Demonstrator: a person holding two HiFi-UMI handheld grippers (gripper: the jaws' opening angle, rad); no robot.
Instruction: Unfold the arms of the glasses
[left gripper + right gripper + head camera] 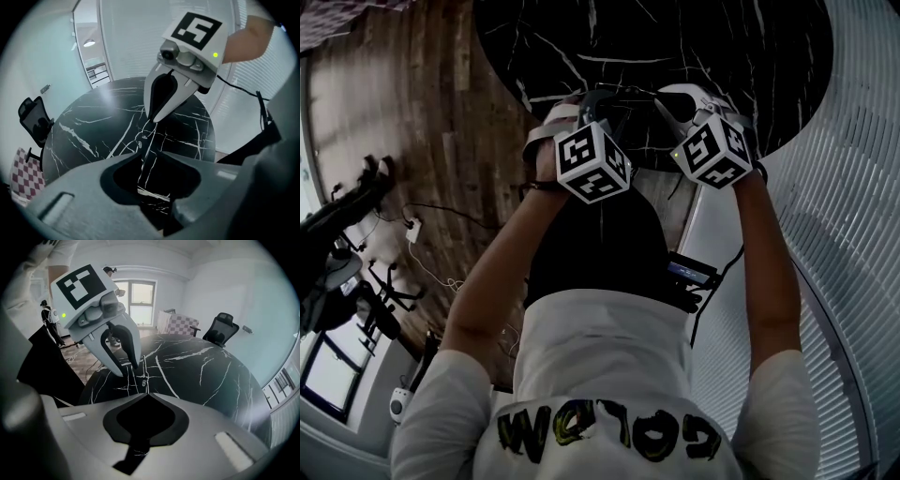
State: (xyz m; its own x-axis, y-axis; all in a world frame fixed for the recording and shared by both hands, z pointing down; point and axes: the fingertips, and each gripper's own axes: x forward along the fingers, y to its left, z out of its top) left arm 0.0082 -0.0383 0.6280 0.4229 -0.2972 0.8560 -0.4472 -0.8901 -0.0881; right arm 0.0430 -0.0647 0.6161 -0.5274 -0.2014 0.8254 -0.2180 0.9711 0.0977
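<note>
Jaws apart, the left gripper [149,158] straddles one arm of the thin dark-framed glasses [140,378], pinched in the closed right gripper [143,396] above the round black marble table's [211,371] near edge; next, seemingly, grip that arm and swing it outward.

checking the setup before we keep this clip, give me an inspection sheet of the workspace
surface: round black marble table with white veins
job's things: glasses held over the table between both grippers; one thin arm runs between the left jaws
clutter: nothing seen
grippers: left gripper jaws apart around that arm; right gripper jaws shut, apparently pinching the frame
cables: black cable trailing from the right gripper; loose cables on the floor
surroundings: wooden floor, office chair, window, slatted blinds
</note>
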